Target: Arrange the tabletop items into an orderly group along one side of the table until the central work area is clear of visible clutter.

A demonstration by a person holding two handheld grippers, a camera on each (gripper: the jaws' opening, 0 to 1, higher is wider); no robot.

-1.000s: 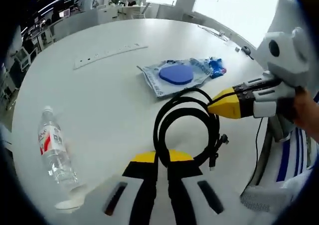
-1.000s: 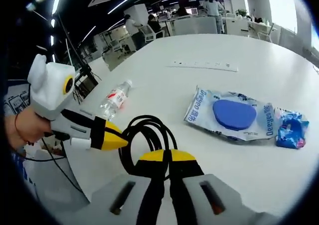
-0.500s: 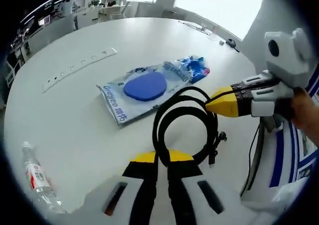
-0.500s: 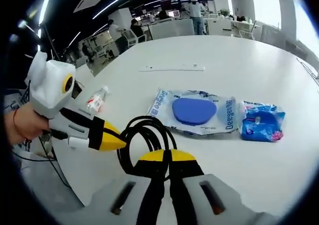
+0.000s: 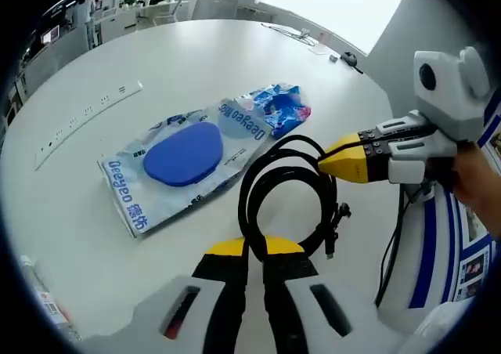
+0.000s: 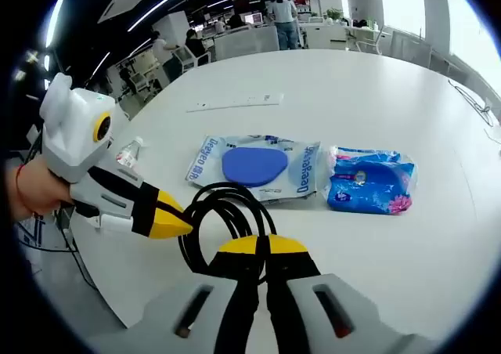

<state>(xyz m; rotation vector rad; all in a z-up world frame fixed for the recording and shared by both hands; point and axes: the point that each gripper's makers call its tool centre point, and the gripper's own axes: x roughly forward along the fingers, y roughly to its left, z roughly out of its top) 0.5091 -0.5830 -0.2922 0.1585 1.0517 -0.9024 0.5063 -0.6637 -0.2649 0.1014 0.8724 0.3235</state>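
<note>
Together, my two grippers hold one coiled black rubber-sheathed cable. My left gripper, seen at the bottom of the left gripper view, has its yellow-tipped black jaws drawn narrow, pinching the near arc of the coil. My right gripper, at the bottom of the right gripper view, is likewise nearly closed on the coil's strands. In the left gripper view the right gripper enters from the right, its yellow tip meeting the coil's right side; in the right gripper view the left gripper enters from the left, its yellow tip touching the coil's left side.

The cable forms several round, glossy loops held above the round white table, the ring's opening facing each camera. Its loose plug end hangs at the right of the coil in the left gripper view.

Beyond the coil lies a flat, clear crinkled plastic packet with a blue oval pad inside, printed with blue lettering. In the left gripper view its long axis runs from near left to far right. Just beside its far-right end sits a small blue soft tissue pack with pink print; whether they touch, I cannot tell. In the right gripper view the pair forms a row, packet left, tissue pack right.

A long white power strip lies farther off, well apart from the packet. A clear plastic water bottle with a red-and-white label lies on its side near the left table edge.
</note>
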